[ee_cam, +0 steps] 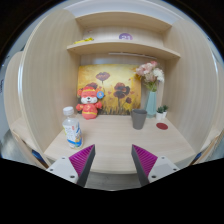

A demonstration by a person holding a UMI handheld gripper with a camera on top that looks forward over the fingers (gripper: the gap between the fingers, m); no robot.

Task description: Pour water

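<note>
A clear plastic water bottle (72, 128) with a white label stands upright on the light wooden desk (110, 140), beyond my left finger. A grey cup (138, 119) stands upright further back, beyond my right finger. My gripper (113, 160) is open and empty, its magenta pads (83, 157) wide apart, held back from the desk's front edge. Both bottle and cup are well ahead of the fingers and nothing stands between them.
A red and white plush toy (90, 102) sits behind the bottle before a flower painting (112, 88). A blue vase of flowers (151, 97), a small potted plant (162, 113) and a red coaster (162, 126) stand at the right. A shelf (120, 45) hangs above. Wooden walls enclose both sides.
</note>
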